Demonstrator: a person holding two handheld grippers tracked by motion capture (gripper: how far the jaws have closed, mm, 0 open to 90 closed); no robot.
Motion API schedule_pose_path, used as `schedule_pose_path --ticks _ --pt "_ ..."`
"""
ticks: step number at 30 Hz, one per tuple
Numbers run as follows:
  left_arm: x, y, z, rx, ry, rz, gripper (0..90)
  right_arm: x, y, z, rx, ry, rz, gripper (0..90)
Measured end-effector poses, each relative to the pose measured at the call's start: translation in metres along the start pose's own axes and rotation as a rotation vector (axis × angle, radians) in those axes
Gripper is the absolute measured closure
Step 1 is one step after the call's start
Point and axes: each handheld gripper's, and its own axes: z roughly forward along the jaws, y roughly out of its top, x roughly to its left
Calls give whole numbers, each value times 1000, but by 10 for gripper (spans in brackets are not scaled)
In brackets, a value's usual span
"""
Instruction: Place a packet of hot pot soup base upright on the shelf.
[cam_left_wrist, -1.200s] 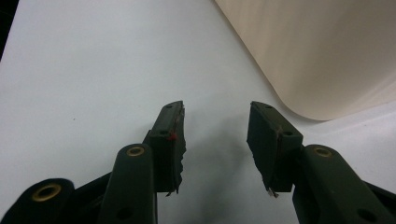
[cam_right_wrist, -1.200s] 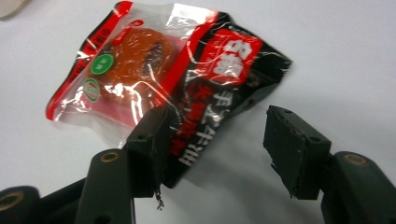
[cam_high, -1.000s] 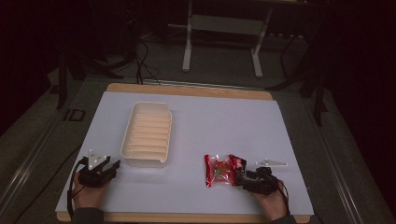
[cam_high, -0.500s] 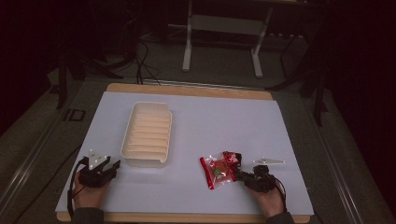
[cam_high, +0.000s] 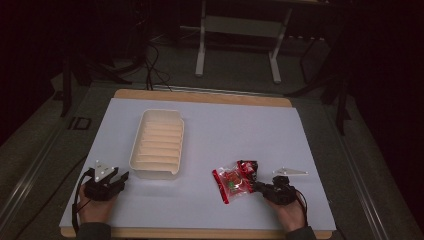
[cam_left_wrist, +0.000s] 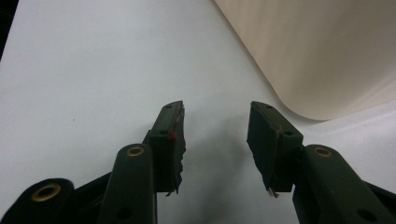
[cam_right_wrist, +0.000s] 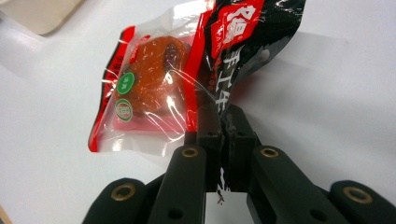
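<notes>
Closing just now, the right gripper (cam_right_wrist: 223, 128) has pinched the black edge of the snack packet (cam_right_wrist: 154, 93), which a second ago lay flat between its wide jaws and is now tilted up at the table's near right. So the pickup looks secured, probably for the cream tray (cam_high: 157, 144). The left gripper (cam_left_wrist: 215, 135) rests open beside that tray. The table (cam_high: 240, 125) is white; the room behind is dark.
</notes>
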Motion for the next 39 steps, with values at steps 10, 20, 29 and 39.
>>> schedule_pose_path --ticks 10,20,29,39 --pt "0 0 0 0 -2 0 561 6 6 -5 -15 -2 -30 880" --pt "0 0 0 1 -3 -1 560 14 15 -11 -37 6 -62 885" --pt "-1 0 1 4 0 5 558 25 27 -12 -50 10 -115 889" --pt "-1 0 1 8 -2 8 554 41 48 -12 -58 23 -194 892"
